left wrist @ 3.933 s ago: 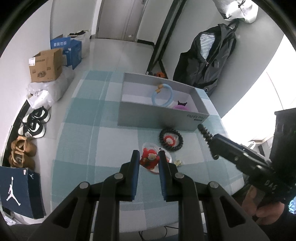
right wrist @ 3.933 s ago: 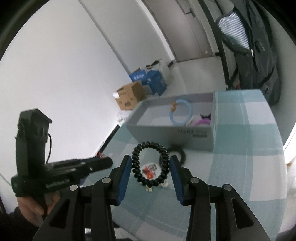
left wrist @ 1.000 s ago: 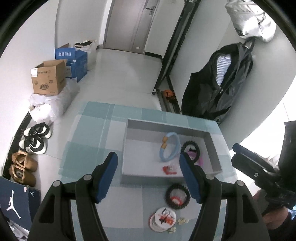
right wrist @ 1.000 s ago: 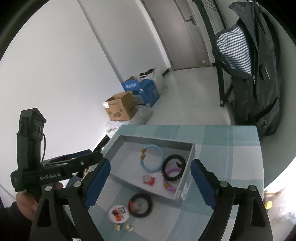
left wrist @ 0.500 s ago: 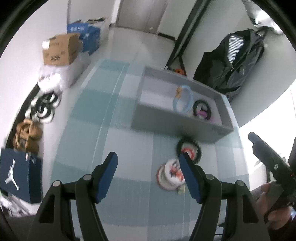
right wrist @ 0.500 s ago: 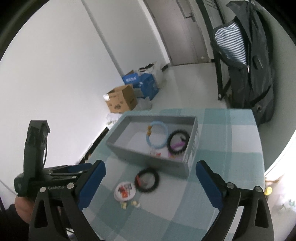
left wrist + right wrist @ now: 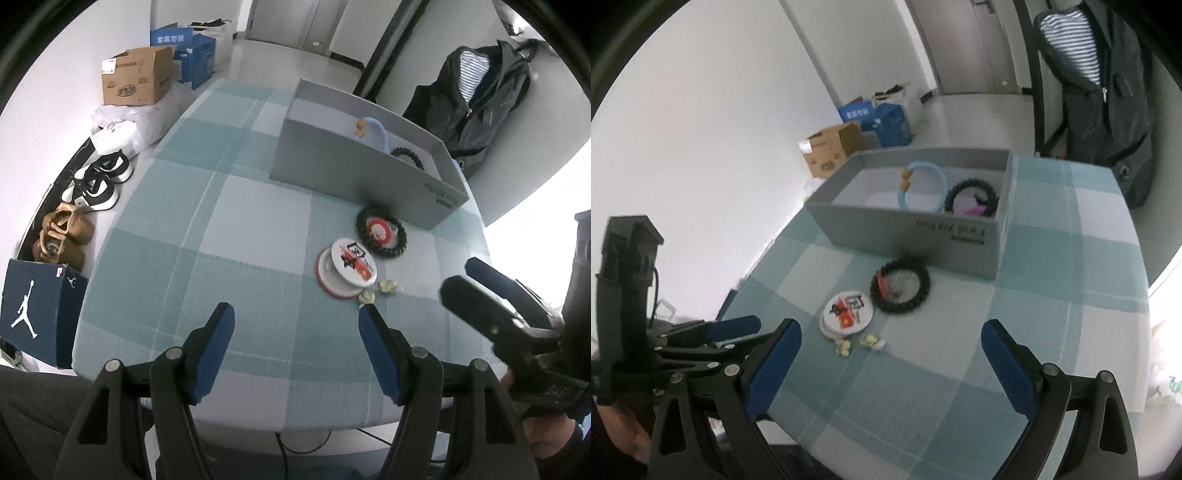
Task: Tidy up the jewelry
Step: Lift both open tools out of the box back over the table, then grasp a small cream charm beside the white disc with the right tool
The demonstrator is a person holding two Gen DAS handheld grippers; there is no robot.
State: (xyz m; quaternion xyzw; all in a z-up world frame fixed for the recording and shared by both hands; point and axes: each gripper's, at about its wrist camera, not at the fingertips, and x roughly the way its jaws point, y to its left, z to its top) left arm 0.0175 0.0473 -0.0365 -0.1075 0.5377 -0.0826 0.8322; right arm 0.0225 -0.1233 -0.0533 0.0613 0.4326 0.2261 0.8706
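Black coil bracelet (image 7: 900, 285) on cloth, well ahead of 2 released, empty tools.

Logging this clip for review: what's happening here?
A person is sorting jewelry into a grey box on a checked table. A blue ring and a black coil band lie in the box. Another black coil band, a round badge and two small pale pieces lie on the table outside it. Left gripper and right gripper are open and empty.
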